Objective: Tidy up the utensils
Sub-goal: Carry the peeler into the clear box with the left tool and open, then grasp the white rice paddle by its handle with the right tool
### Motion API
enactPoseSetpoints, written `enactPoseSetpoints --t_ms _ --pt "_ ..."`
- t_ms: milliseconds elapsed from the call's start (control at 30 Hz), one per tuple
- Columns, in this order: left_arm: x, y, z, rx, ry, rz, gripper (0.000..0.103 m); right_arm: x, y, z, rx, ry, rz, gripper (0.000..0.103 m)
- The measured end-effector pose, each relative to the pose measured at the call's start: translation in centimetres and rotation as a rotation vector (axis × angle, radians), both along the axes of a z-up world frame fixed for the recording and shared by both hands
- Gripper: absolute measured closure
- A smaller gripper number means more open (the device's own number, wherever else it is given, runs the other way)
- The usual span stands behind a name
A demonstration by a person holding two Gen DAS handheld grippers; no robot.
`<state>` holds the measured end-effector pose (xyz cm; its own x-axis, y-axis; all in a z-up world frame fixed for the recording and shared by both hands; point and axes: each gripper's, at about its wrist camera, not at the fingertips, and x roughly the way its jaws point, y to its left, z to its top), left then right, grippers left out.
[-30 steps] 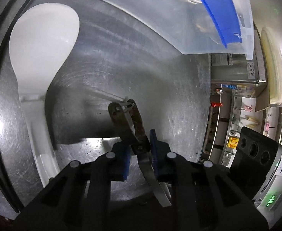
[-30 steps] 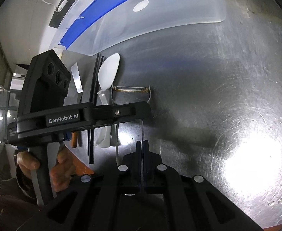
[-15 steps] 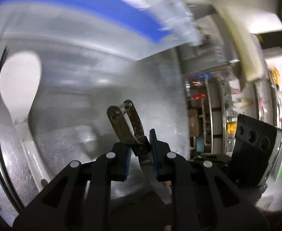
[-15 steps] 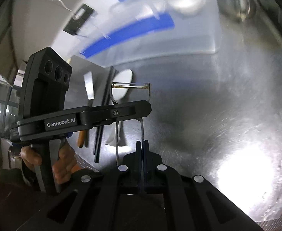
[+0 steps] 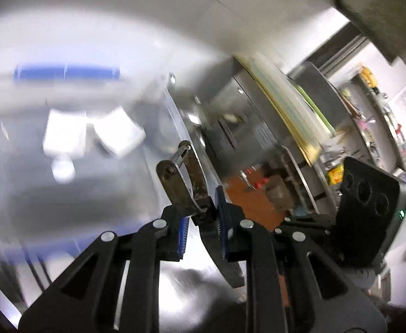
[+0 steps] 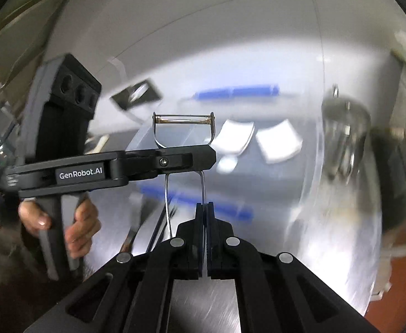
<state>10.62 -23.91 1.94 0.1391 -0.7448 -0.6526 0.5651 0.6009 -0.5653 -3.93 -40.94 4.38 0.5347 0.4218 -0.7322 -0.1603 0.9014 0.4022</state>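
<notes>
Both jaws clamp peeler (image 6: pixel 183 127): left head, right handle.

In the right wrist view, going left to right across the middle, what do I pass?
Person's hand on the left gripper's handle → peeler held up by both grippers → two white squares in the clear bin → metal pot.

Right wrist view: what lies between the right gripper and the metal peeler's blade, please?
In that view, the black left gripper crosses the peeler at its wire handle, beyond the right gripper.
</notes>
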Motion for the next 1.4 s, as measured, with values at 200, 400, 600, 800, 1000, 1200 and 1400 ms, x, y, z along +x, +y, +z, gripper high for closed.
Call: enactPoseSetpoints --t_ms 200,400,600,800,1000,1200,1400 --pt "9.9 -3.9 -3.6 0.080 0.121 -0.032 0.086 9.6 -1.0 -3.8 -0.115 0.098 -0.149 0.100" --pt "14.9 -6.4 -12.3 0.194 0.304 -0.020 0.086 14.3 -1.9 -10.5 -0.164 0.263 -0.207 0.100" --pt "15.6 -8.1 -16.6 0.339 0.329 -0.059 0.086 16.0 -0.6 -13.0 -0.307 0.323 -0.158 0.102" --pt "16.2 -7.2 -16.0 0.333 0.299 -0.032 0.082 16.2 -0.2 -13.6 -0.413 0.315 -0.156 0.102" --pt "14.7 -4.7 -11.0 0.289 0.168 -0.014 0.069 13.0 -0.2 -9.0 -0.364 0.178 -0.141 0.102" --pt "8.9 0.3 -2.7 0.187 -0.030 0.027 0.063 5.0 1.5 -4.1 -0.207 0.061 -0.029 0.094" --pt "-0.7 12.5 1.1 0.005 -0.132 0.155 0.049 0.2 9.3 -9.4 -0.149 0.174 0.179 0.061"
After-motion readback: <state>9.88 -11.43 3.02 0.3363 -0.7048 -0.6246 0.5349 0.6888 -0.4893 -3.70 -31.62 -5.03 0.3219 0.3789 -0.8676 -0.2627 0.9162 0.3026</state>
